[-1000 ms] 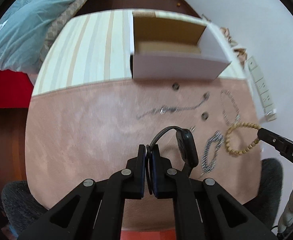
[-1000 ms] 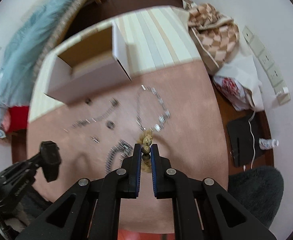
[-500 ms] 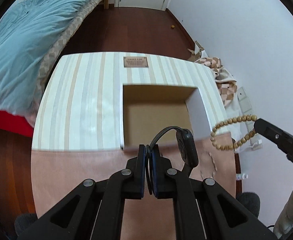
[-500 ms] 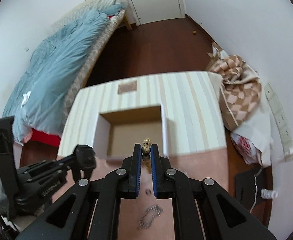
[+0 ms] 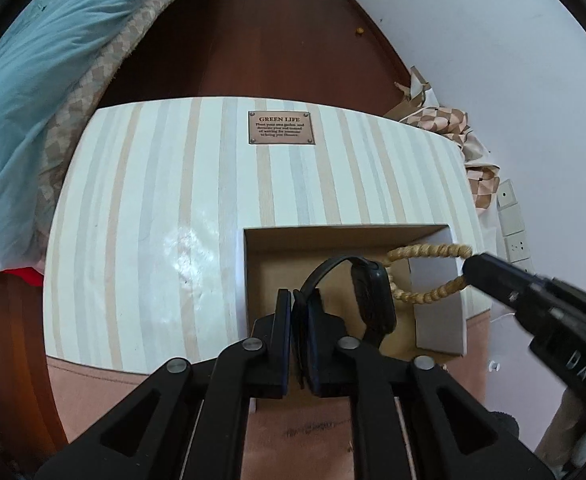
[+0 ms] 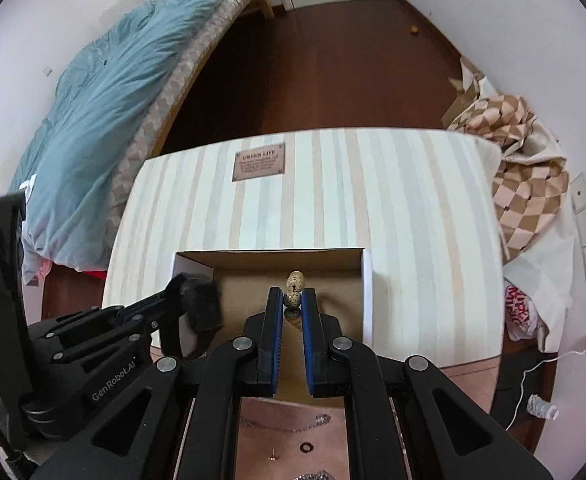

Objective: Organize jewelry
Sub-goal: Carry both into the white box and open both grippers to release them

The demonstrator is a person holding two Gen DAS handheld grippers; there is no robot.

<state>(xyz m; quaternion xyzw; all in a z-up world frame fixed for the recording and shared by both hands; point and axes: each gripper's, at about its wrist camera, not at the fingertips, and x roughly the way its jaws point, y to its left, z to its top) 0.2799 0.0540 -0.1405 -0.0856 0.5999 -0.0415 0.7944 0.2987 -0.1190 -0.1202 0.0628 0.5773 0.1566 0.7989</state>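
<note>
My left gripper [image 5: 300, 304] is shut on the strap of a black watch [image 5: 373, 296] and holds it above the open white box [image 5: 437, 320]. My right gripper [image 6: 292, 300] is shut on a wooden bead bracelet [image 6: 295, 284], also over the box [image 6: 367, 292]. In the left wrist view the bracelet [image 5: 425, 254] hangs as a loop from the right gripper's tip [image 5: 477, 270] over the box's brown inside. The left gripper with the watch shows at the left of the right wrist view [image 6: 197, 304].
The box sits on a striped table top [image 5: 153, 220] with a brown plaque [image 5: 281, 128]. A pink mat [image 6: 293, 432] in front holds a silver chain [image 6: 289, 424], a small ring [image 6: 306, 447] and a stud. A bed with a blue quilt [image 6: 105, 120] stands left.
Both grippers have lifted off the pink mat and moved forward over the box, carrying the watch and the bead bracelet. The bracelet now hangs over the box's inside.
</note>
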